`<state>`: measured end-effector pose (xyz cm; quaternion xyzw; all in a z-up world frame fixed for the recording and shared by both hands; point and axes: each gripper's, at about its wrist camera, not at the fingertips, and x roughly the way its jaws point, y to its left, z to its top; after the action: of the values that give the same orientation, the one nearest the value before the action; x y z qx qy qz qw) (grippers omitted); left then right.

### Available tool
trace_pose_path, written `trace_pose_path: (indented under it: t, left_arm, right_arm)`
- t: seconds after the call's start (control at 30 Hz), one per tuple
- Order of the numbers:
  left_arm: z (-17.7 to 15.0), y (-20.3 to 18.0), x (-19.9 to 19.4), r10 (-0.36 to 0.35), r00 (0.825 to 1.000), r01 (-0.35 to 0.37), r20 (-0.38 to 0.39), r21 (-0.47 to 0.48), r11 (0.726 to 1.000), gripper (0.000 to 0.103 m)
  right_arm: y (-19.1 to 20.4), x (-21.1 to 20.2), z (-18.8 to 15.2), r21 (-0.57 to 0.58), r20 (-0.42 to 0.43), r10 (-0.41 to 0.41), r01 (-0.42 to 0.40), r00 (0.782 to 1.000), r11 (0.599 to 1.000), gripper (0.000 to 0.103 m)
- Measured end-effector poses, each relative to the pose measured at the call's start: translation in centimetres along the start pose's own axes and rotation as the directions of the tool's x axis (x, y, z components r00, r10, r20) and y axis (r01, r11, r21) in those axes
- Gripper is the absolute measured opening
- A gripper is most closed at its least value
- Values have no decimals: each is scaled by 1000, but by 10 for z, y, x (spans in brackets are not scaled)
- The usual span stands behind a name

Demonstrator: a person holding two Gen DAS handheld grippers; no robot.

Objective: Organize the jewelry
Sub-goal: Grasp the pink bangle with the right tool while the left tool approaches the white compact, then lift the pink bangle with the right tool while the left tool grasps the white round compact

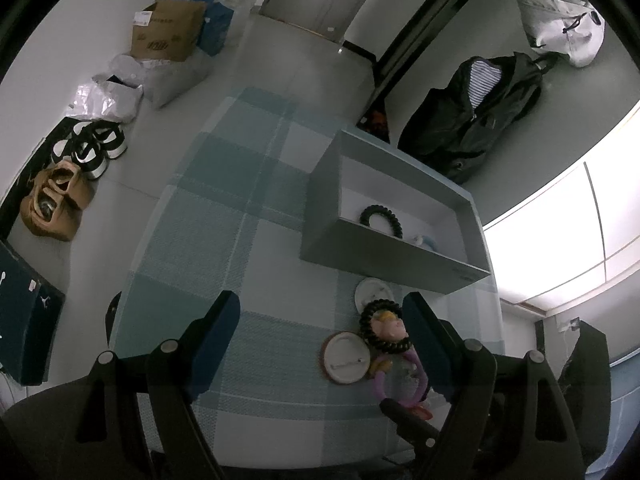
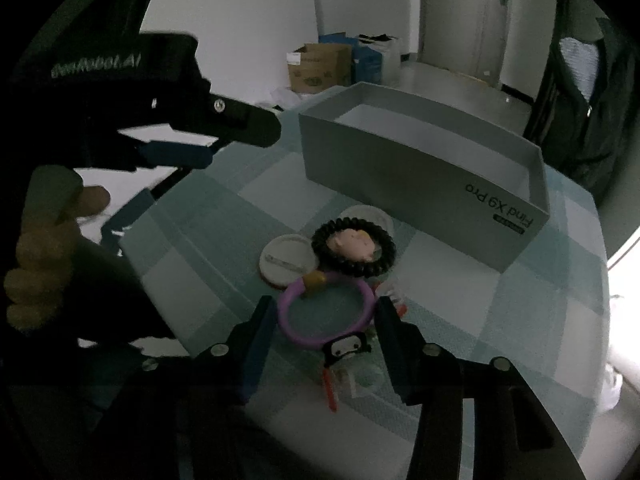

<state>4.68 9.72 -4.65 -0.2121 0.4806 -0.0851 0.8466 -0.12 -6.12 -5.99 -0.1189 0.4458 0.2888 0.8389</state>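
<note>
Right tool [image 2: 324, 316] pointed steeply down at the desk [image 2: 500, 320], jaws partly apart around the purple ring [image 2: 292, 332], pads not visibly pressing it. Left tool [image 1: 320, 320] hung wide and empty, tilted down beside the grey box [image 1: 392, 256].

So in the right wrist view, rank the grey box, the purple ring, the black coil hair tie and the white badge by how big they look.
1. Grey box, by far the largest.
2. Purple ring.
3. Black coil hair tie.
4. White badge.
The ring lies nearest the camera, so its edge over the hair tie is unsure.
</note>
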Motion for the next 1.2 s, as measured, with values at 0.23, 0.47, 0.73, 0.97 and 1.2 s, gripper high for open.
trace_pose_path:
  t: [0.23, 0.47, 0.73, 0.97, 1.2]
  left_arm:
    - [1, 3, 2, 0, 1000, 0, -7, -13, 1000, 80]
    - [2, 4, 3, 1, 1000, -1, -9, -24, 1000, 80]
    - [2, 5, 4, 4, 1000, -5, -18, -27, 1000, 80]
    - [3, 9, 5, 6, 1000, -7, -20, -44, 999, 80]
    - [2, 10, 7, 8, 1000, -9, -28, -34, 999, 80]
  right_arm:
    - [-7, -2, 0, 37, -13, 42, -42, 999, 998, 12]
    - [-3, 0, 1, 20, -18, 59, -59, 998, 998, 15]
    - [13, 23, 15, -90, -125, -26, 14, 992, 996, 17]
    - [19, 23, 20, -114, -115, -36, 22, 993, 993, 8]
    - [-7, 0, 30, 31, -30, 66, -65, 997, 997, 7]
